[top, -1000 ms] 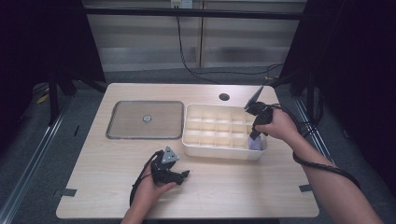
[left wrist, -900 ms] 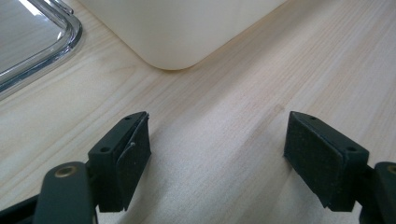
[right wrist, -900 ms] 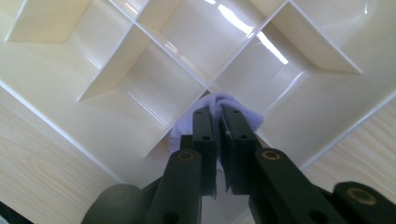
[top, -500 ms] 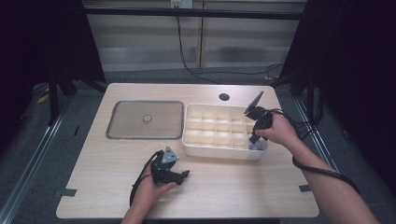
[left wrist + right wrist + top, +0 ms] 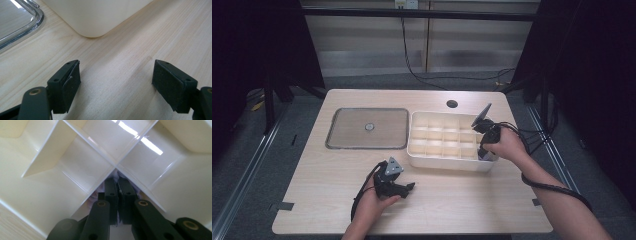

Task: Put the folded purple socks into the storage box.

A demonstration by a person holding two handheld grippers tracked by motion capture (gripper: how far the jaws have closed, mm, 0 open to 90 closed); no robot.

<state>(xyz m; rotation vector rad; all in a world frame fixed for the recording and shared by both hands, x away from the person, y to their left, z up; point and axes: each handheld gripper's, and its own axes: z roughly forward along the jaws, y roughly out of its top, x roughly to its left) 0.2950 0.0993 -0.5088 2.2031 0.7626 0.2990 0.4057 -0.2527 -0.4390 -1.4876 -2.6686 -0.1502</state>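
Surroundings: dark room, pale wood-grain tabletop (image 5: 452,200) with a round hole (image 5: 452,104) at 12 o'clock.
Organiser: cream glossy plastic divided box (image 5: 432,157), rounded corners, thin straight partitions, right of centre.
Tray: flat rectangular clear lid or tray (image 5: 347,142) with a bright raised rim, at 9 o'clock from the box.
Right tongs (image 5: 484,155): dipped into the box's corner cell at 4 o'clock; jaws nearly together, having just been closing.
Held item: small pale lilac thing (image 5: 93,198) pinched between the pads, possibly crumpled paper or film; too hidden to name.
Right gripper view: shiny cell walls meeting in a cross just past the jaws.
Left tongs (image 5: 408,187): resting on the tabletop at 6 o'clock, jaws wide with nothing between.
Left gripper view: matte black rubbery pads (image 5: 71,85), bare wood between, the box's rounded corner beyond.
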